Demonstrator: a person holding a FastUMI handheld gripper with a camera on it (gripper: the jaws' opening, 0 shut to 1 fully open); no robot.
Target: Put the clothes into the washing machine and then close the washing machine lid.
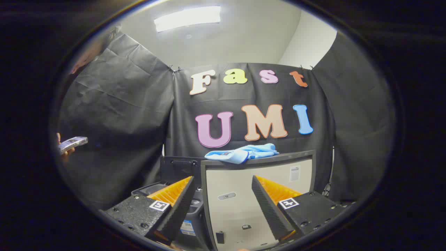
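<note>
A light blue garment lies bunched on the dark top edge of a white cabinet, just beyond my fingers. My gripper is open, with the fingers wide apart and nothing between them but the cabinet's white face. Lower left of the cabinet, behind my left finger, stands a dark grey machine, most likely the washing machine. A dark panel rises behind it and looks like its raised lid. Its opening is hidden by the finger.
A hand holding a small silver device shows at the far left. Black cloth walls close the booth behind and on both sides. The cabinet's dark frame stands close beside the machine.
</note>
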